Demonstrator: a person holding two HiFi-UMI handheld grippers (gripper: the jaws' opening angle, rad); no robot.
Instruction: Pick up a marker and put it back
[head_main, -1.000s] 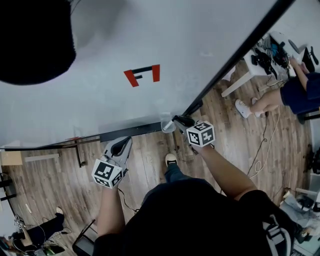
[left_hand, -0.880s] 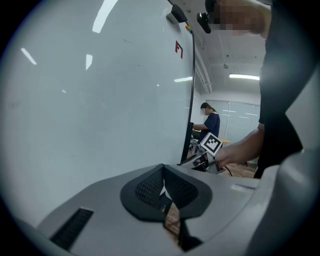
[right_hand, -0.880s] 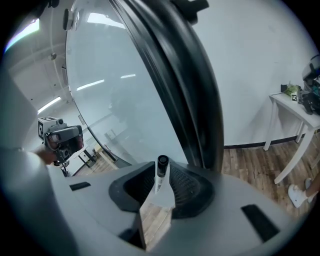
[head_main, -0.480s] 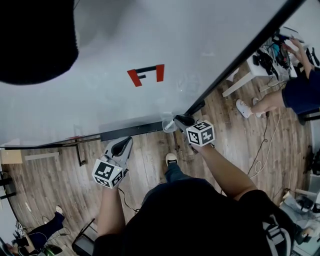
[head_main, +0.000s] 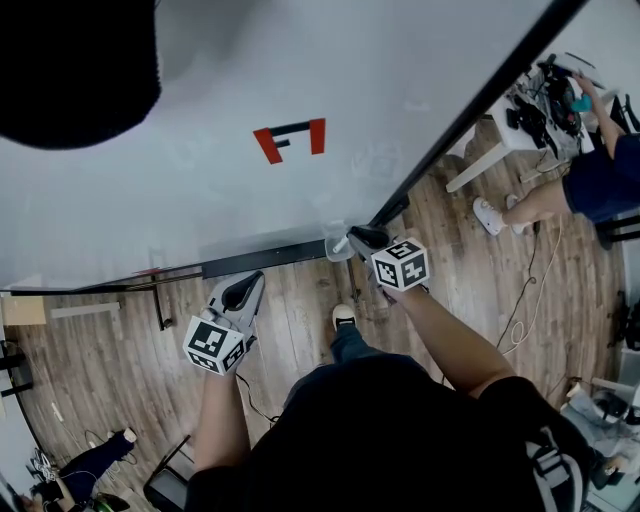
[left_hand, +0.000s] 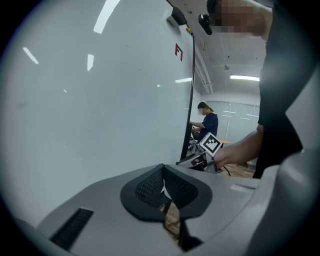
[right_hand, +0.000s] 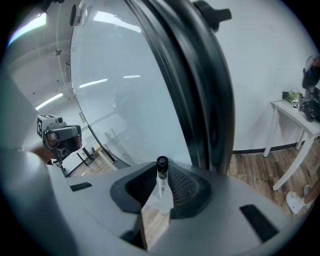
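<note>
- Fingers (right_hand: 182, 189) of the right gripper (right_hand: 160, 196): clamped on the white barrel of the marker (right_hand: 161, 172), having just been closing around it; black cap upright, clear above the tips.
- Fingers (left_hand: 145, 187) of the left gripper (left_hand: 162, 190): pressed together on nothing, parked low and well apart from the marker.
- Marker's place: in the right grip at the right end of the tray (head_main: 262, 259) under the whiteboard (head_main: 350, 90), just beside the black frame (head_main: 470, 105). Contact with the tray not discernible.
- Step in hand, as judged: securing the grip for the pick-up.
- To do it well:
  - Keep the squeeze centred on the barrel below the cap, firm enough to stop the marker tilting.
  - Lift straight off the tray before carrying sideways.
  - Steer clear of the frame.
  - Leave the left gripper idle.
  - For the return, lower level with the tray and loosen only once the marker is seated.
- Against the earlier frame:
  - Right fingers narrower.
  - Both grippers in the same spots.
  - Red mark (head_main: 290, 139) a touch higher and further right in the head view.
  - Bystander (head_main: 600, 170) at upper right reaching further up.
</note>
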